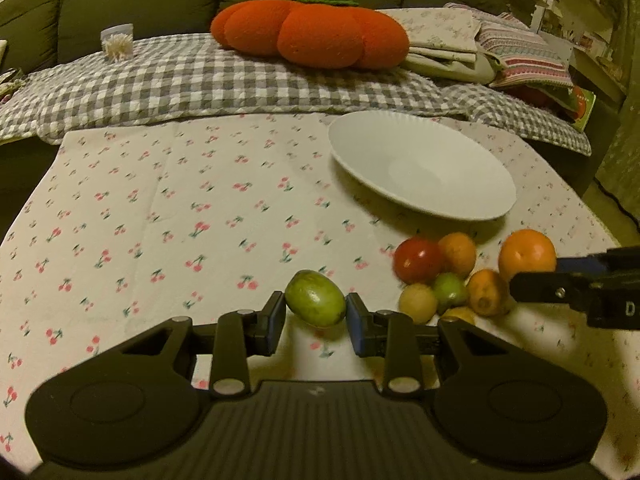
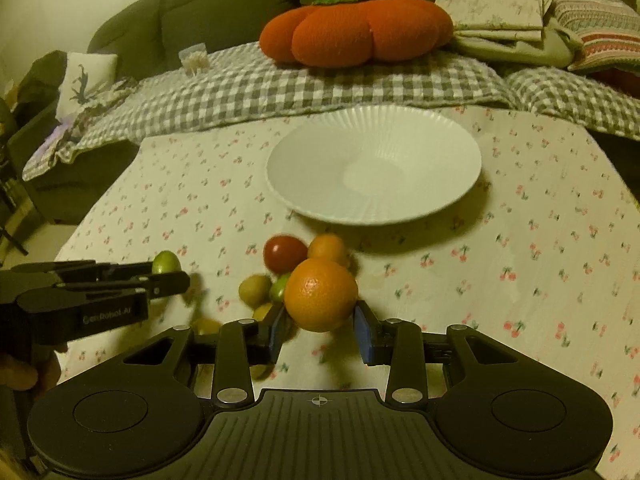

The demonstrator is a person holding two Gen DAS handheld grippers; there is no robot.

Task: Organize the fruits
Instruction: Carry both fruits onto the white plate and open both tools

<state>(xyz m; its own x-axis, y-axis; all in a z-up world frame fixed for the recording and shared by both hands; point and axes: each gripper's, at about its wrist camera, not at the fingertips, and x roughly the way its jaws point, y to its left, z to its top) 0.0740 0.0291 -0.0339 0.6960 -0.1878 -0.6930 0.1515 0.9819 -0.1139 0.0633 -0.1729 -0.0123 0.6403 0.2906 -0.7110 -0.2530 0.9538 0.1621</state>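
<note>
My left gripper (image 1: 316, 320) is shut on a green oval fruit (image 1: 315, 304) and holds it above the cherry-print tablecloth (image 1: 180, 220). My right gripper (image 2: 320, 326) is shut on a large orange (image 2: 321, 295); it shows in the left wrist view too (image 1: 527, 255). An empty white plate (image 1: 420, 164) stands further back, also in the right wrist view (image 2: 374, 164). A pile of small fruits lies in front of the plate: a red tomato (image 2: 285, 253), a small orange (image 2: 328, 249), a yellow-green fruit (image 2: 255, 290) and others.
Behind the table is a sofa with a checked blanket (image 1: 200, 80), an orange pumpkin-shaped cushion (image 1: 312, 32) and folded cloths (image 1: 460, 40). The left gripper's body (image 2: 80, 300) reaches in from the left in the right wrist view.
</note>
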